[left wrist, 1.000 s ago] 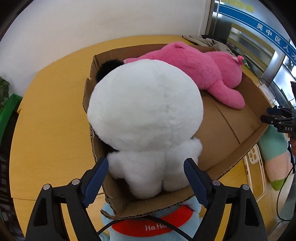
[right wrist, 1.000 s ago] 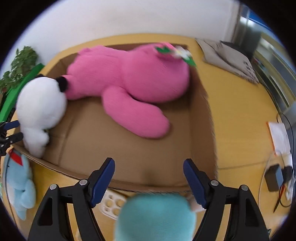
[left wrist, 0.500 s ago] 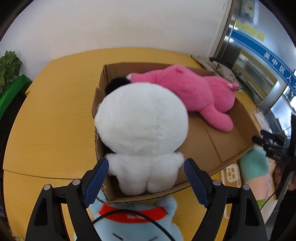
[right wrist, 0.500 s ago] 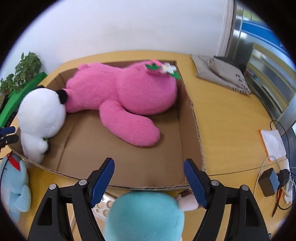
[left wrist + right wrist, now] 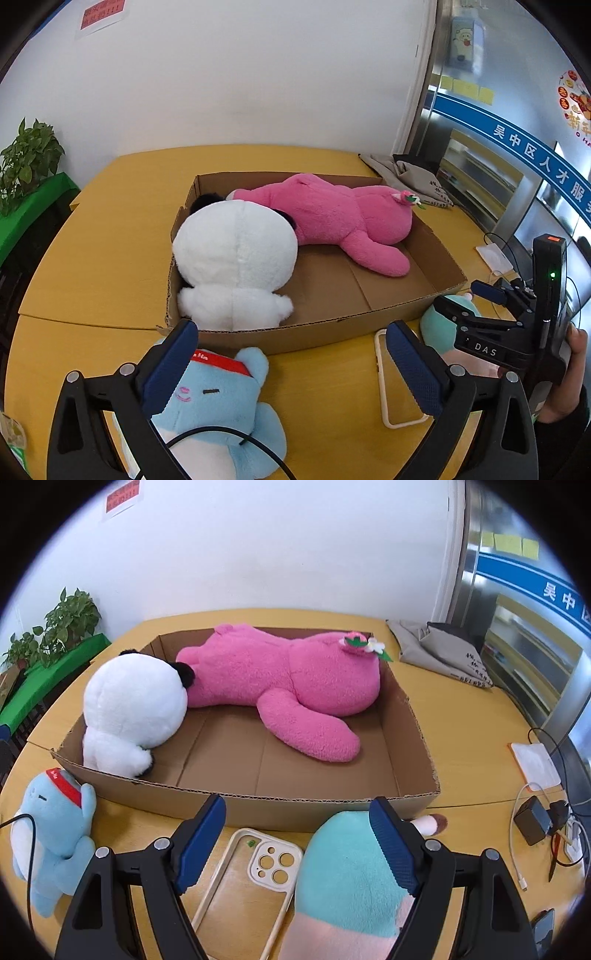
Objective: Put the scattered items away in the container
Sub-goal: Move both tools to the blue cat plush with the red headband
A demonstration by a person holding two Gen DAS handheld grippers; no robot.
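A shallow cardboard box (image 5: 332, 332) (image 5: 295, 808) on the yellow table holds a white panda plush (image 5: 236, 266) (image 5: 133, 709) at its left end and a pink plush (image 5: 332, 218) (image 5: 280, 683) along the back. My left gripper (image 5: 291, 369) is open and empty above a light-blue plush (image 5: 218, 406) (image 5: 51, 849) lying in front of the box. My right gripper (image 5: 299, 845) (image 5: 476, 299) is open and empty; a teal-and-pink plush (image 5: 347, 882) (image 5: 439, 325) lies under its right finger. A clear phone case (image 5: 251, 882) (image 5: 391, 384) lies between the two plushes.
A grey cloth bag (image 5: 439, 653) (image 5: 410, 177) lies on the table's far right. A white pad (image 5: 535, 768), a black charger and cables (image 5: 535, 819) sit at the right edge. Potted plants on a green ledge (image 5: 55, 635) stand at the left.
Both grippers have pulled back and risen away from the box. The white panda stays in the box, free of my left gripper. The blue plush and phone case have come into view.
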